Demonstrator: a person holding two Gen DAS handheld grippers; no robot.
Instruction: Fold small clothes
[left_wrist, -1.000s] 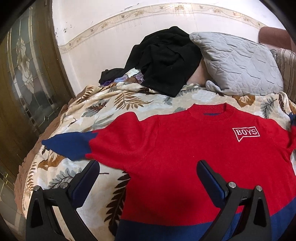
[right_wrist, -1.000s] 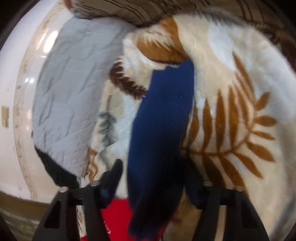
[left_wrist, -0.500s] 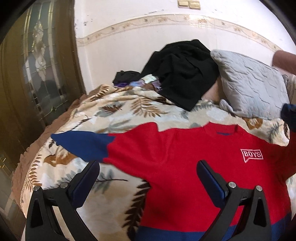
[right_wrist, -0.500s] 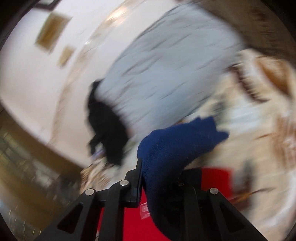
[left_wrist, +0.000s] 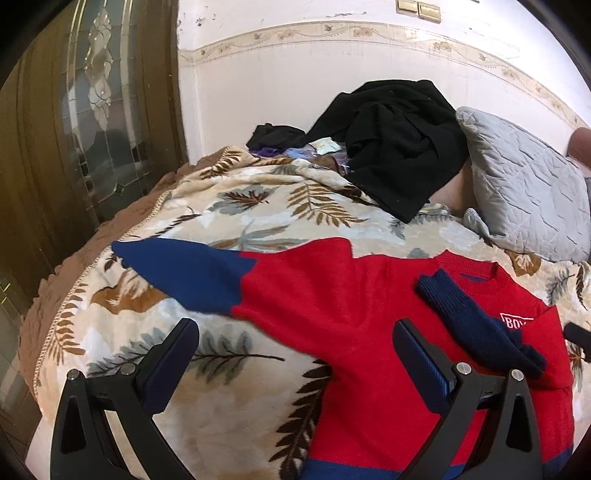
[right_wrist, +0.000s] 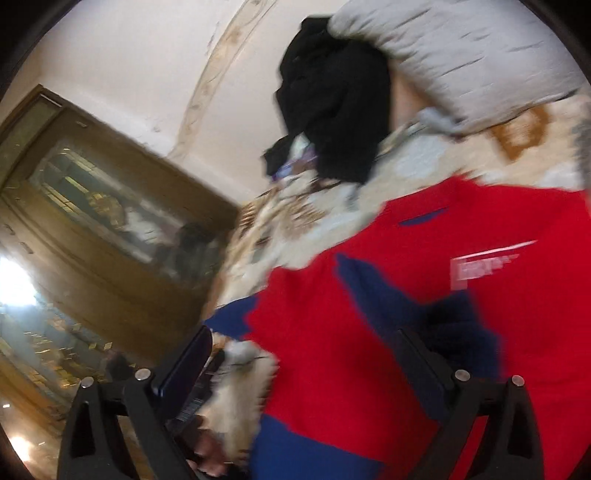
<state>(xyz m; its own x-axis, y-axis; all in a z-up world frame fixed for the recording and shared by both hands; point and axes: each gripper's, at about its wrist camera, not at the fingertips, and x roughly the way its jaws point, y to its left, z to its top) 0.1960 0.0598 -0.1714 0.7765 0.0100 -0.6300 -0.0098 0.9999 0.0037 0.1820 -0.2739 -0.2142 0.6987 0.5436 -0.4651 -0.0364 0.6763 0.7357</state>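
A red sweater (left_wrist: 351, 317) with blue cuffs and hem lies flat on the leaf-patterned blanket (left_wrist: 258, 206). One blue-ended sleeve (left_wrist: 184, 269) stretches out to the left. The other sleeve (left_wrist: 476, 325) is folded in across the chest, beside the white logo. My left gripper (left_wrist: 291, 332) hovers open over the sweater's left side, with nothing between its fingers. In the blurred right wrist view the right gripper (right_wrist: 303, 339) hangs over the sweater (right_wrist: 314, 295), its jaws opening. The folded sleeve (right_wrist: 406, 299) lies just past its right finger, and no pad presses on it.
A grey quilted pillow (left_wrist: 524, 184) and a heap of black clothing (left_wrist: 399, 147) sit at the head of the bed against the white wall. A wooden door with patterned glass (left_wrist: 74, 147) stands at the left, past the blanket's fringed edge.
The right gripper carried the blue sleeve end over the sweater's chest, rolled, and let it go as the jaws opened. The left gripper drifted left and stayed open.
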